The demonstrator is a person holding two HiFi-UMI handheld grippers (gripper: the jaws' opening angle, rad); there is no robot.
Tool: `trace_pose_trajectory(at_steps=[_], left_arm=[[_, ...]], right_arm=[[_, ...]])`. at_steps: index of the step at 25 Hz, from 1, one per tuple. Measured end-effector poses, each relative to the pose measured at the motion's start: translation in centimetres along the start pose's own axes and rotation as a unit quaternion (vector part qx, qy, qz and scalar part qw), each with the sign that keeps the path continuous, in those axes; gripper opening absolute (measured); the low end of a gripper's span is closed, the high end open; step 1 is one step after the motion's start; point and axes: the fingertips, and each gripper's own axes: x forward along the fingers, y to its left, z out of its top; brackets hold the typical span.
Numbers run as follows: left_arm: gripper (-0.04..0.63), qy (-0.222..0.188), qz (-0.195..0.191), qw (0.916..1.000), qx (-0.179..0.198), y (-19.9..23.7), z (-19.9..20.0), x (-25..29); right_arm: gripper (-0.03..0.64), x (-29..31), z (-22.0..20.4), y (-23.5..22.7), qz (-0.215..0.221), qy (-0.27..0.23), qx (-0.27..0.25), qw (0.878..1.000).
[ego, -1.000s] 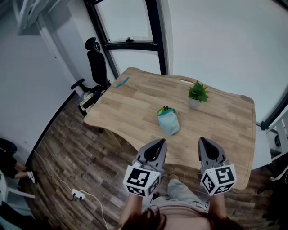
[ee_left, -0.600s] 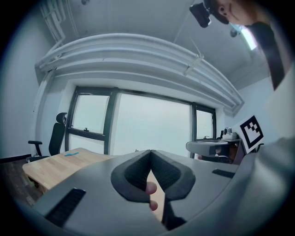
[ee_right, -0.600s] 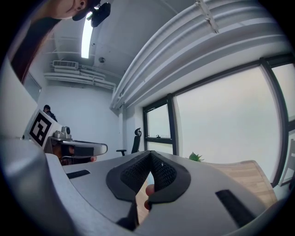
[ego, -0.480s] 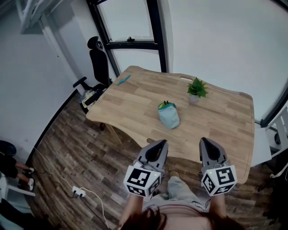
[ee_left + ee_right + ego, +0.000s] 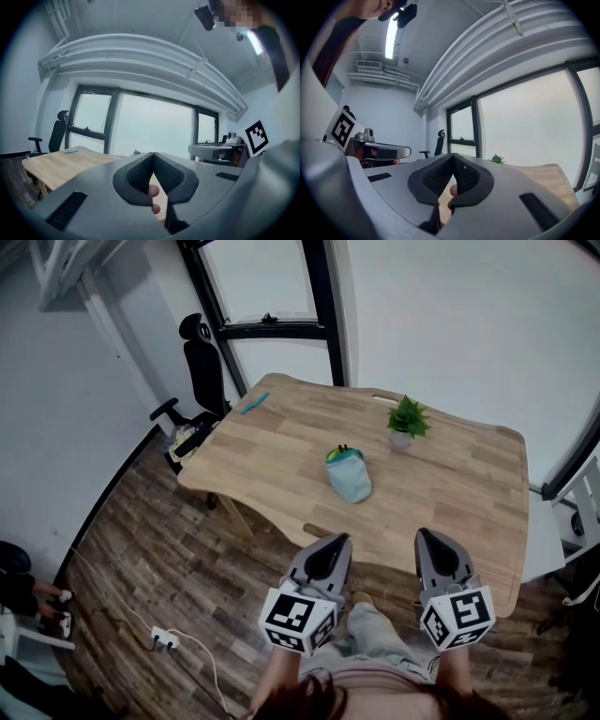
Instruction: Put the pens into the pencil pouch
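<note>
1. The pencil pouch is lying near the middle of the wooden surface, with its mouth pointing away from the person. I am using it as the reference for every entry below.
2. The pens are showing as a few dark and yellow-green tips poking out of the pouch mouth. They are too small to count.
3. One blue pen is lying alone beyond the pouch and to its left. It is well apart from the pouch, close to the far-left edge of the surface.
4. A potted plant is standing beyond the pouch and to its right, clear of it. It is playing no part in the task.
5. The left tongs are pressing tip to tip, and nothing is sitting between them. They are hovering on the near side of the pouch, out past the near edge of the surface and well apart from it.
6. The right tongs are likewise pressing together and carrying nothing. They are also hovering on the near side of the pouch, a little to its right and level with the left pair.
7. Progress, as judged: most of the job is looking done, since pens are already sitting inside the pouch.
8. Remaining, as judged: the blue pen is waiting to be fetched and slid in. I cannot tell whether the pouch zip is partly drawn.
9. Neither pair of tongs is touching a task item at this moment.
</note>
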Motion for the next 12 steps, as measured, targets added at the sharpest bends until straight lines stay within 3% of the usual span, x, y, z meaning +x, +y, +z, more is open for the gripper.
trace_pose_trajectory(at_steps=[12], left_arm=[[0.002,-0.006,0.001,1.0000,0.002,1.5,1.5,4.4]], right_arm=[[0.000,4.0,1.0,-1.8,0.026,-0.011,-0.009,1.000]])
